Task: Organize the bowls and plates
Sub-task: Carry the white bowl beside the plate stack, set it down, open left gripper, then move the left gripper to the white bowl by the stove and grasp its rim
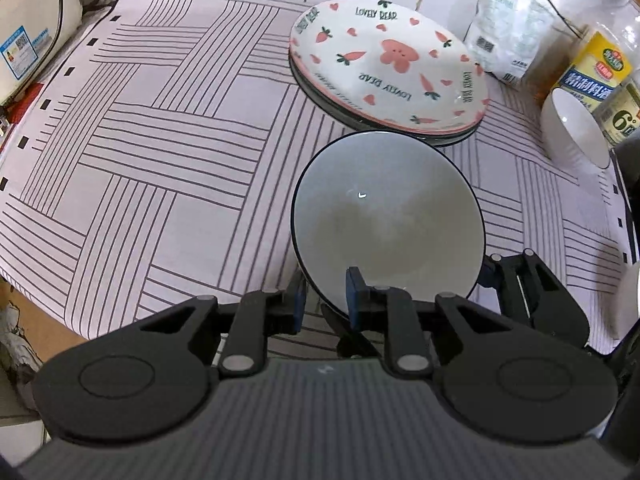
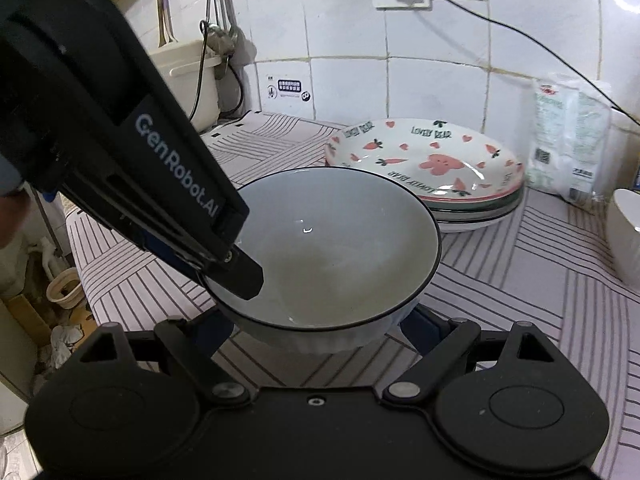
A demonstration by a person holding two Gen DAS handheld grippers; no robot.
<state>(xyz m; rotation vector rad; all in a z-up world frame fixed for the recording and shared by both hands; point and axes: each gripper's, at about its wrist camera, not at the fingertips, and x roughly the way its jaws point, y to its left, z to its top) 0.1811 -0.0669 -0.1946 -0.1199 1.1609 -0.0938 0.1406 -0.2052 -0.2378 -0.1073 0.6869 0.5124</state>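
On the striped cloth: a kitchen counter against a tiled wall, with room left bare to the left of the dishes.
Left gripper (image 1: 326,300): pinched narrow on the near rim of the grey bowl (image 1: 386,216), one pad inside the wall and one outside; that rim grip is what carries it.
Grey bowl: lifted and tipped, its inside turned toward the left wrist camera, hanging just in front of the plate stack (image 1: 386,68) and, as far as the views show, clear of the cloth (image 1: 160,140).
Right gripper (image 2: 320,328): jaws spread wide, a finger at each side of the bowl's ribbed base; whether the pads press the base cannot be told, so this looks like steadying from beneath more than a second grip.
Plate stack: the carrot-print plate on top of several plainer ones, set back near the wall, probably so like goes with like.
White bowl (image 1: 576,132): lying tilted at the right edge, beside the bottles (image 1: 600,76), not yet gathered.
Likely step: carrying the grey bowl to a spot for bowls, possibly toward the white one.
Risk: a thin rim pinch on a tipped bowl could slip, hence the second hand below.
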